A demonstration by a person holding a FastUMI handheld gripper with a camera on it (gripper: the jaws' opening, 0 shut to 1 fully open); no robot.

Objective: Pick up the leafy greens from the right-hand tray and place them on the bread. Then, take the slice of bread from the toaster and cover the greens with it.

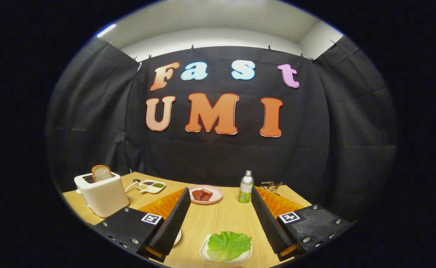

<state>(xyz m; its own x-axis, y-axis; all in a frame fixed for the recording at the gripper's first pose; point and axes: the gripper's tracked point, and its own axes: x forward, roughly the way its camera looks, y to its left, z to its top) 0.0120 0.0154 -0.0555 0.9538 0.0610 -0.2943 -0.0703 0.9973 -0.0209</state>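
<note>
**Gripper view: jaws wide and empty above the greens**

Gripper view shows the gripper (218, 223) held over the wooden desk (218, 219), its 2 ribbed black fingers (173, 219) spread far apart at the bottom of the frame and holding nothing. That wide spread probably suits an approach to the leafy greens (228, 245), a flat, crinkled green leaf that needs room on both sides before the jaws can close on it.

The leaf lies at bottom centre on a small white tray (206, 252), between the fingertips and slightly nearer the right one. It covers most of the tray, so little of the rim shows. Beside the left fingertip the edge of a white plate (178, 238) peeks out; whether the bread for the sandwich rests there I cannot tell, since the finger hides it.

At lower left stands a white toaster (102, 195) with 1 slice of bread (101, 172) standing upright out of its slot, easy to grip from above later. Its cord runs toward a small white dish (151, 185) with 2 compartments, 1 dark and 1 green. Beyond the fingers, in the middle of the frame, a pink plate (206, 194) holds reddish pieces of food, and a green-labelled bottle (246, 187) stands just right of it. The task appears to be at its first step.
</note>
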